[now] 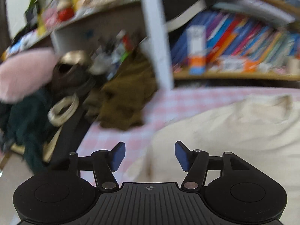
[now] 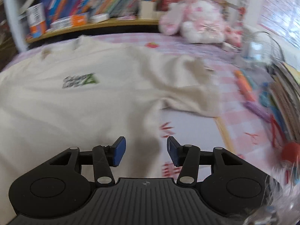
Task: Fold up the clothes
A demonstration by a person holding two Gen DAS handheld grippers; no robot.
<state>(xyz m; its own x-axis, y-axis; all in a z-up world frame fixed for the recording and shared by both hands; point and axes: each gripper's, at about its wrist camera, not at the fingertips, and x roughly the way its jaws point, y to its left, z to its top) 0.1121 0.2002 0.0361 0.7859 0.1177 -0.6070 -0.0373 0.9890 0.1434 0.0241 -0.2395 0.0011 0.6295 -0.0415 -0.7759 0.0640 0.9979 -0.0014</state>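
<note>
A cream sweatshirt (image 2: 78,105) with a green and black chest logo (image 2: 79,80) lies spread face up on a pink checked bed cover (image 2: 206,48). Its right sleeve (image 2: 187,86) lies bent beside the body. My right gripper (image 2: 146,151) is open and empty, above the sweatshirt's right side edge. My left gripper (image 1: 150,155) is open and empty, above the sweatshirt's left edge (image 1: 225,131). Both views are blurred by motion.
A brown garment (image 1: 123,101), dark clothes and a pink pillow (image 1: 24,75) pile up at the left. A bookshelf (image 1: 234,37) runs behind the bed. A plush rabbit (image 2: 195,20) sits at the back right. Pens, books and clutter (image 2: 271,103) line the right side.
</note>
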